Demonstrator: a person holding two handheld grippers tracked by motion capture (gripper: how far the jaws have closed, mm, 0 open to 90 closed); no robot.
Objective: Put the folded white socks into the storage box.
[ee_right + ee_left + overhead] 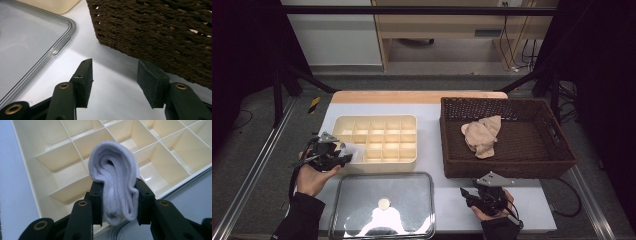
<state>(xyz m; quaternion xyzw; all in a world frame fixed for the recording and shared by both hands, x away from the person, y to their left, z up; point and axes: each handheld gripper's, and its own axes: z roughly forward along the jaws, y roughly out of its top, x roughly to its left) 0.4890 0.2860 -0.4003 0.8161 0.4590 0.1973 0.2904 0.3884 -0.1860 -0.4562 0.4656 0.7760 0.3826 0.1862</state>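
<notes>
Nearest me the clear lid [383, 206] lies before the cream divided tray [377, 139], over whose near left corner my left gripper [119, 198] clamps its jaws on a folded white sock [116, 182], while my right gripper [114, 82], right of the tray, stands with jaws apart, empty.

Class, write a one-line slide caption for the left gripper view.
Left gripper clamps a folded white sock above the cream divided tray.
</notes>
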